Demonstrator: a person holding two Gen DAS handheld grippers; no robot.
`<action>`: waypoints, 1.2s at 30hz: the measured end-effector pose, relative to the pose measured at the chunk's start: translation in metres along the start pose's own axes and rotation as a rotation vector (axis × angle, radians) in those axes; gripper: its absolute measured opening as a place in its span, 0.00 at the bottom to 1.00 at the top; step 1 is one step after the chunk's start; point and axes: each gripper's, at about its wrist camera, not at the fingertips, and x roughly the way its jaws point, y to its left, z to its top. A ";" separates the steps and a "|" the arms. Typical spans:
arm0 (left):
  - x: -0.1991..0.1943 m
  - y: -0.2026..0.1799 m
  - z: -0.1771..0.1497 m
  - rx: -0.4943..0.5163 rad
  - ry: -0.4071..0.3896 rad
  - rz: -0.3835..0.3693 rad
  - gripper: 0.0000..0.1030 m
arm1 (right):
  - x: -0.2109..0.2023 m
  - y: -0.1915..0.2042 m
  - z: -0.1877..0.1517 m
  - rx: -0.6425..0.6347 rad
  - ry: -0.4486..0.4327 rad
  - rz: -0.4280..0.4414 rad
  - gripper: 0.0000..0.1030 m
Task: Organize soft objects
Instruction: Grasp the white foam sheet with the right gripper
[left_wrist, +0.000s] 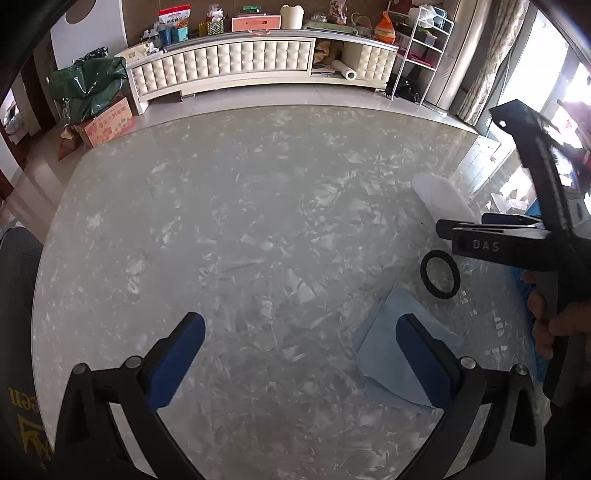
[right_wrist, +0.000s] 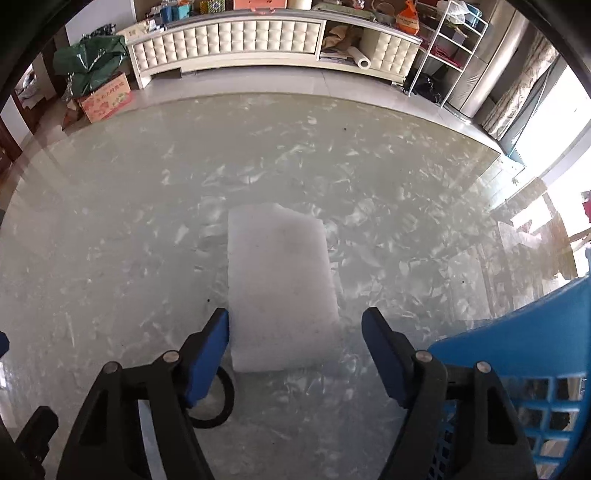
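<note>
A white foam pad lies flat on the glass table. My right gripper is open astride its near end: the left pad rests at the foam's edge and the right pad stands clear of it. The left wrist view shows the same foam pad at the right, with the right gripper over it and a hand on the handle. My left gripper is open and holds nothing. Its right finger hangs over a folded light blue cloth on the table.
A black rubber ring lies between the cloth and the foam, and shows as the ring under my right gripper's left finger. A blue plastic basket stands at the right. A long cream cabinet runs beyond the table.
</note>
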 end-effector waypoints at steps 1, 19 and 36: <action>0.000 0.000 0.001 0.003 0.000 0.000 1.00 | -0.001 0.000 -0.001 0.005 -0.004 0.009 0.68; 0.006 -0.012 -0.006 0.041 0.059 -0.047 1.00 | -0.017 0.001 -0.018 -0.021 -0.056 0.060 0.42; 0.024 -0.044 -0.021 0.191 0.164 -0.111 1.00 | -0.078 -0.017 -0.039 -0.050 -0.136 0.132 0.42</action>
